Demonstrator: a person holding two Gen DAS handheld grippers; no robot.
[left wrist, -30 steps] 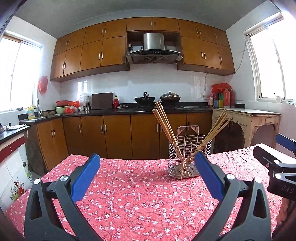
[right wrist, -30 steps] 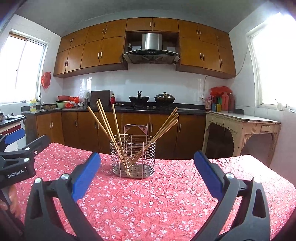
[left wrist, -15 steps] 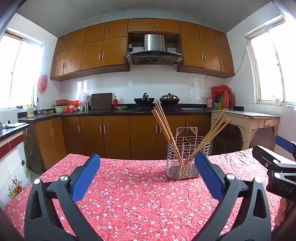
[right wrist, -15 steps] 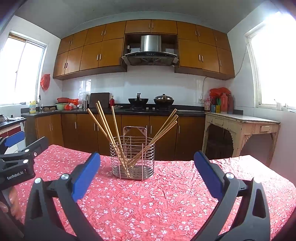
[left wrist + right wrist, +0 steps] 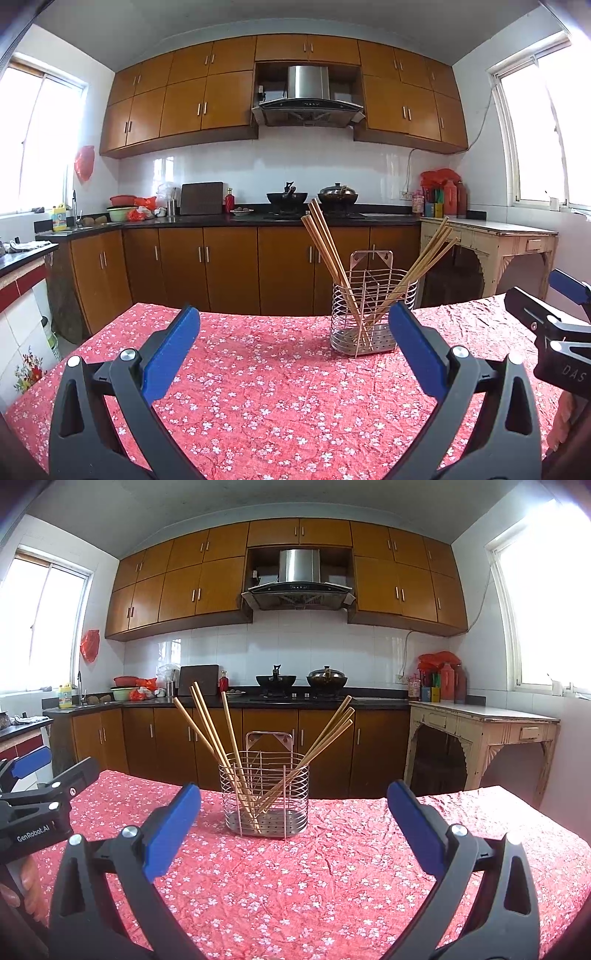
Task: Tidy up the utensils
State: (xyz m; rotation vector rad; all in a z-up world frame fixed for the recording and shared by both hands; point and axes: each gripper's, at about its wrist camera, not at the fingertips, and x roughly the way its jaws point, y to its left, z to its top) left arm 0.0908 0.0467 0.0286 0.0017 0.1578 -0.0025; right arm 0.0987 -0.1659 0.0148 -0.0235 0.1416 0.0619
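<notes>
Now, holder: a wire holder [image 5: 265, 794] of thin steel rings with a perforated tray at the bottom, standing upright on the surface [image 5: 332, 878].
Chopsticks: slim, straight wooden chopsticks [image 5: 218, 746] stand inside the holder in two leaning bunches, one fanned left, one fanned right [image 5: 325, 731], tips well above its rim.
Surface: a crinkled red cloth with small white blossoms; none lie loose on it around the holder.
Left hand-held gripper [image 5: 293, 349]: blue-padded fingers spread wide, holding nothing, short of the holder and to its left.
Right hand-held gripper [image 5: 293, 827]: fingers likewise wide apart and bare, facing the holder head-on.
Stage: the sticks are already in the holder, which fits a finished tidy-up or a fan yet to be sorted.
Handling: smooth, thin sticks would slip; I judge a pinch across the shaft, above the rim, safest, since the light holder may tip.
</notes>
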